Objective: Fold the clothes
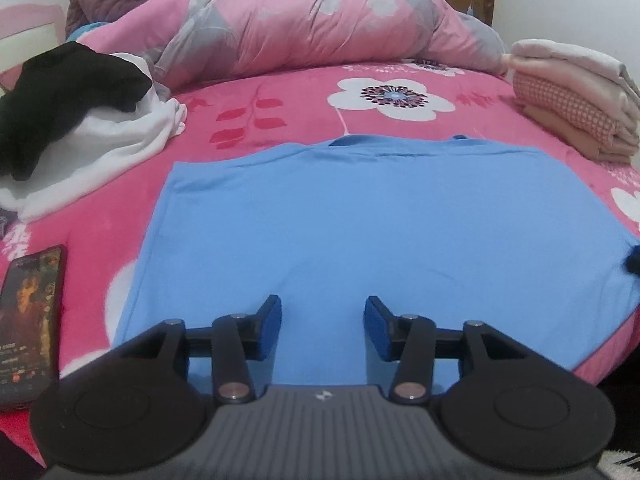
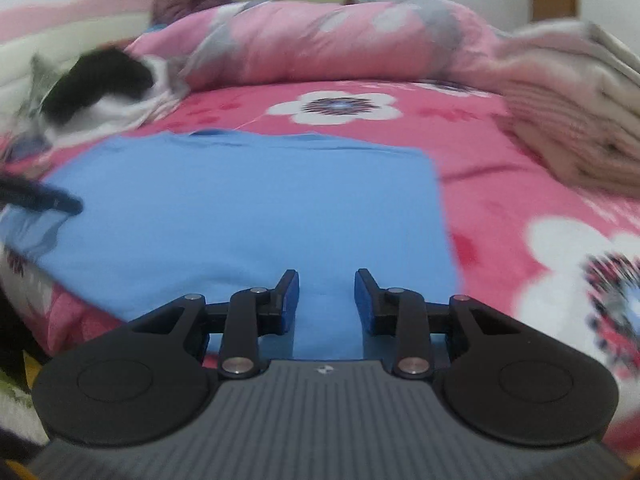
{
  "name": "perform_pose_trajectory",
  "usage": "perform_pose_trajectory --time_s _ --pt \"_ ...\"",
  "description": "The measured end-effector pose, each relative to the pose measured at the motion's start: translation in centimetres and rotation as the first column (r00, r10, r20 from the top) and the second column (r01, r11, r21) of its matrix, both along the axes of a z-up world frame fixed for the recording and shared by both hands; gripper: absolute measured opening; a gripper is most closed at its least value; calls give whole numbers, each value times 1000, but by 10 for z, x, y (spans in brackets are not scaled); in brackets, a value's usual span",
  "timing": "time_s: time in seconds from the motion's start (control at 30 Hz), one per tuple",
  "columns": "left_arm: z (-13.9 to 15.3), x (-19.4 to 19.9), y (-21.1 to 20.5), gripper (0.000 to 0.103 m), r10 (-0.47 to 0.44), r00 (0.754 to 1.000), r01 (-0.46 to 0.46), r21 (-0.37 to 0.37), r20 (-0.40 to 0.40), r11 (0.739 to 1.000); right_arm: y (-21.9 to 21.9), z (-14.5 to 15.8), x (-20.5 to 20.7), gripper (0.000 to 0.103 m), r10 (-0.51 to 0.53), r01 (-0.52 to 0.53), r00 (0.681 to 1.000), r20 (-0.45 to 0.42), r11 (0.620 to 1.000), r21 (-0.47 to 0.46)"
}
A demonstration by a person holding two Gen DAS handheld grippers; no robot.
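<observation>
A light blue garment [image 1: 380,232] lies flat on the pink flowered bed, its sides folded in so it forms a rectangle, collar at the far edge. My left gripper [image 1: 322,326] hovers open over its near hem, nothing between the blue pads. In the right wrist view the same blue garment [image 2: 248,216] spreads left of centre. My right gripper [image 2: 327,300] stands open above its near right corner, empty. A dark tip of the left gripper [image 2: 44,198] shows at the left edge of the right wrist view, which is blurred.
A heap of black and white clothes [image 1: 80,120] lies at the left. A stack of folded beige and checked clothes [image 1: 580,96] sits at the right. A rolled pink quilt [image 1: 320,24] runs along the back. A phone [image 1: 30,320] rests near the left front edge.
</observation>
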State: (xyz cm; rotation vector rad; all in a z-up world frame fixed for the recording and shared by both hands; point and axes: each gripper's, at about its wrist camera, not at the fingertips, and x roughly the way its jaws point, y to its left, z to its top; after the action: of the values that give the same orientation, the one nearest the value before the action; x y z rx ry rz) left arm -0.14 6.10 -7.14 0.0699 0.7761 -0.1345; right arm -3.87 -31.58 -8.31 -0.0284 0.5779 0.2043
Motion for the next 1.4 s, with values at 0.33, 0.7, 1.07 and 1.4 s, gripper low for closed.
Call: perform_pose_trajectory --time_s 0.33,0.7,1.07,1.4 --pt "7 -2 -3 68 72 997 -70 61 -33 996 16 13 -6 31 3 -4 998 68 1000 19" --pt "8 -3 -5 77 117 992 -109 154 -45 982 71 14 -1 31 101 -102 993 68 995 6" --pt "6 -1 -10 85 136 989 -122 210 -57 970 93 -2 7 41 159 -155 985 60 986 -66" --pt "19 -19 8 86 153 988 -154 43 29 987 83 -10 9 46 150 -151 987 61 989 7"
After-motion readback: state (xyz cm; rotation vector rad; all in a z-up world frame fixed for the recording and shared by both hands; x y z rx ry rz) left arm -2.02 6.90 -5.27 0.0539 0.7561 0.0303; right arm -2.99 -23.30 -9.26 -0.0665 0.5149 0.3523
